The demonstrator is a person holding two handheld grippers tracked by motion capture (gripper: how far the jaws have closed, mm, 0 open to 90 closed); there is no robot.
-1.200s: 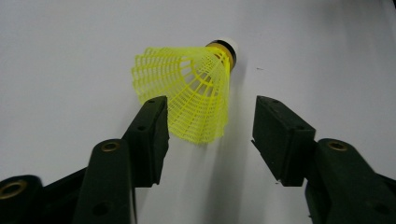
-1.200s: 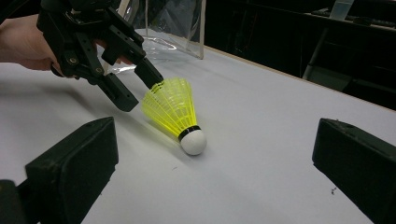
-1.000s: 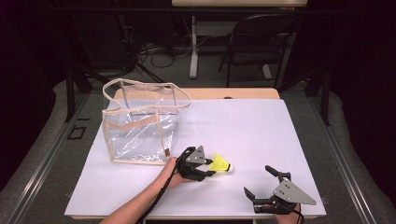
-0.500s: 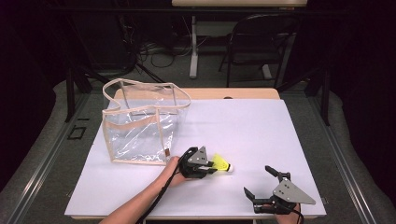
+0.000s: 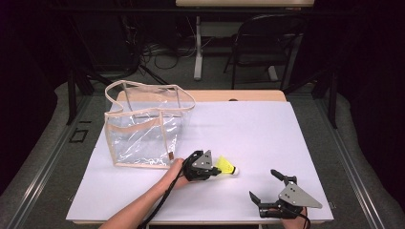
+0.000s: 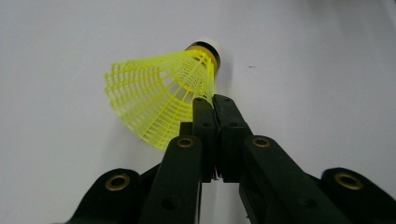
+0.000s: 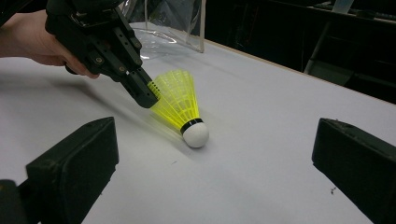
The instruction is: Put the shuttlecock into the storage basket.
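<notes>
A yellow shuttlecock (image 5: 227, 166) with a white cork tip lies on the white table sheet (image 5: 248, 129), its tip resting on the sheet. My left gripper (image 5: 216, 171) is shut on the rim of its mesh skirt (image 6: 154, 98); both jaws pinch the yellow mesh in the left gripper view. The right gripper view shows the shuttlecock (image 7: 184, 109) tilted, cork down, with the left gripper (image 7: 148, 97) clamped on its edge. My right gripper (image 5: 265, 185) stands wide open near the table's front right, holding nothing. A clear plastic bag (image 5: 143, 126) with beige trim stands open at the left.
A folding chair (image 5: 260, 43) and a table leg stand beyond the far edge. The wooden table edge (image 5: 239, 95) shows behind the sheet. Dark floor and cables lie around. Open sheet stretches between the bag and the right gripper.
The left gripper's jaws have come together on the shuttlecock's skirt and shifted slightly. The right gripper has not moved.
</notes>
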